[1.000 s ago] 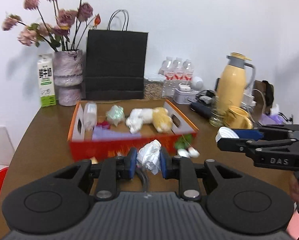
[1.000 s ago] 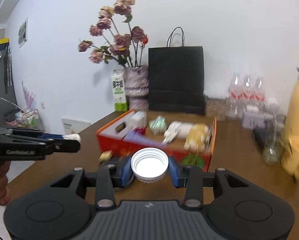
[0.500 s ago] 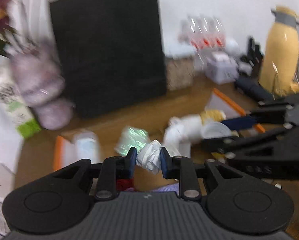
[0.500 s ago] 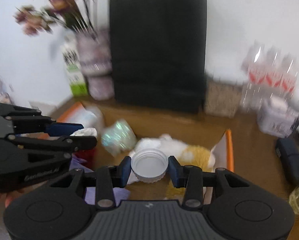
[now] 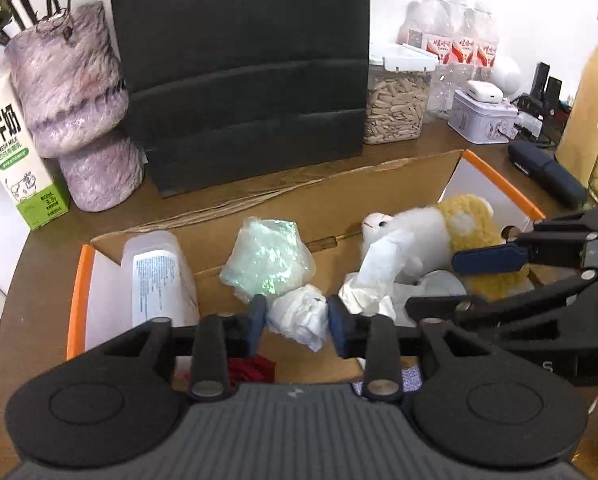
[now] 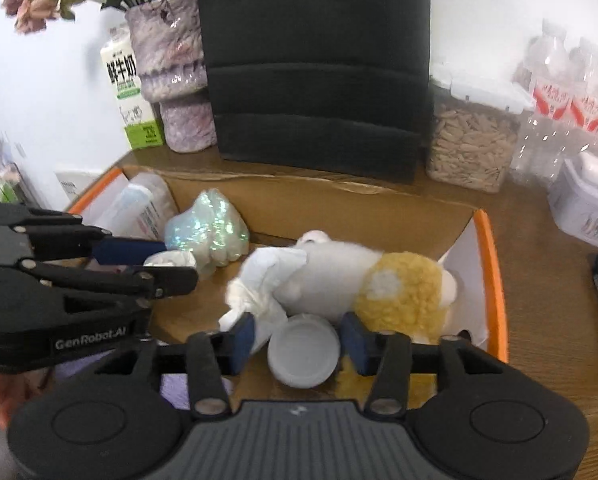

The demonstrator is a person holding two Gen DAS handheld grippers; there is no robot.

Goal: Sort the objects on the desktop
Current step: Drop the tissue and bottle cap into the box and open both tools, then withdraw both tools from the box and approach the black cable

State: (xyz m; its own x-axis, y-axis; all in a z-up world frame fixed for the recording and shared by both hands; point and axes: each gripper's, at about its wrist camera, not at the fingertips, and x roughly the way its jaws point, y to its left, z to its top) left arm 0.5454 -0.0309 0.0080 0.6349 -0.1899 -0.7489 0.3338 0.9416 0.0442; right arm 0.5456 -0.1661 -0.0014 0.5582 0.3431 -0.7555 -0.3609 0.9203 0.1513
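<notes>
So the left claw (image 5: 297,320) is over the orange-rimmed cardboard box (image 5: 81,280), with its two blue pads right against one crumpled white paper ball (image 5: 299,316), so it's clamped on that. The ball hangs over the box's front middle.

Going left to right along the back edge of the brown surface (image 5: 43,280): one milk carton (image 5: 13,160) at the back left corner, one fuzzy purple vase (image 5: 75,108) beside it, one big black paper bag (image 5: 243,68), one clear container of seeds (image 5: 395,104), a pack of water bottles (image 5: 455,44) (I count three red labels), and one pale tin (image 5: 481,120) with a white earbud case (image 5: 484,91) on top.

Inside the box, left to right: one clear plastic bottle (image 5: 159,280) lying on its side by the left wall, one iridescent wrapped bundle (image 5: 269,260), one loose white tissue wad (image 5: 375,280), and one white and yellow plush toy (image 5: 439,236) at the right end.

The right claw (image 6: 297,338) is over the right half of the box, pads spread apart with gaps on both sides of one white plastic lid (image 6: 304,356). The lid sits just in front of the plush, and I can't tell if it's resting on the box floor or not.
</notes>
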